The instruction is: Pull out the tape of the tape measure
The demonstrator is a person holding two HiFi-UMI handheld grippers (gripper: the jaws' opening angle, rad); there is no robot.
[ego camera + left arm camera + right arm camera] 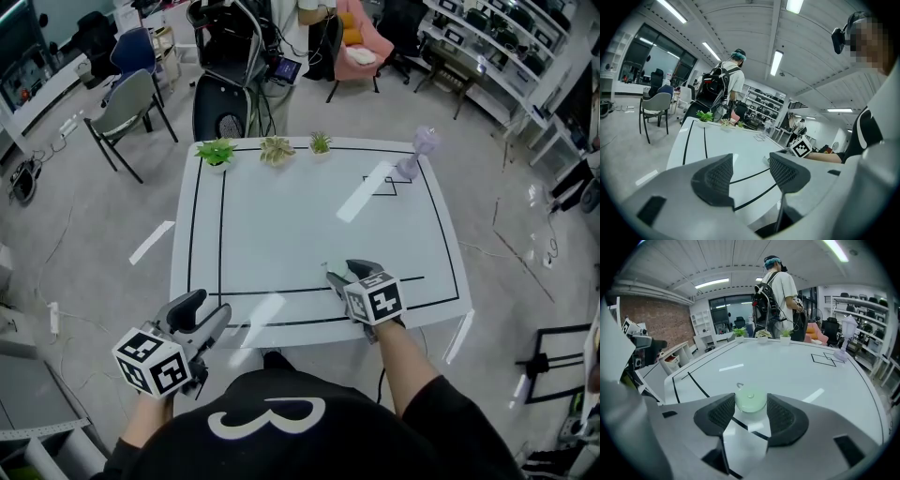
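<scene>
The table [281, 234] has a white, glossy top with matt black lines, and ceiling lights streak across it. The tape measure [750, 401] has a smooth, pale green case that looks like plastic, with a soft sheen. The left gripper [751, 171] and the right gripper [750, 405] have matt grey plastic shells. Their pads [717, 176] are dark and finely ribbed, like rubber. The floor [84, 225] is dull grey and speckled, like concrete. The person's black shirt [281, 436] looks like cloth.

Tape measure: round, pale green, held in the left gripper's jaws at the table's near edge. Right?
No, wrong gripper. The right gripper view shows the round, pale green tape measure held in the right gripper's jaws at the table's near edge; the left gripper is open and empty.
</scene>
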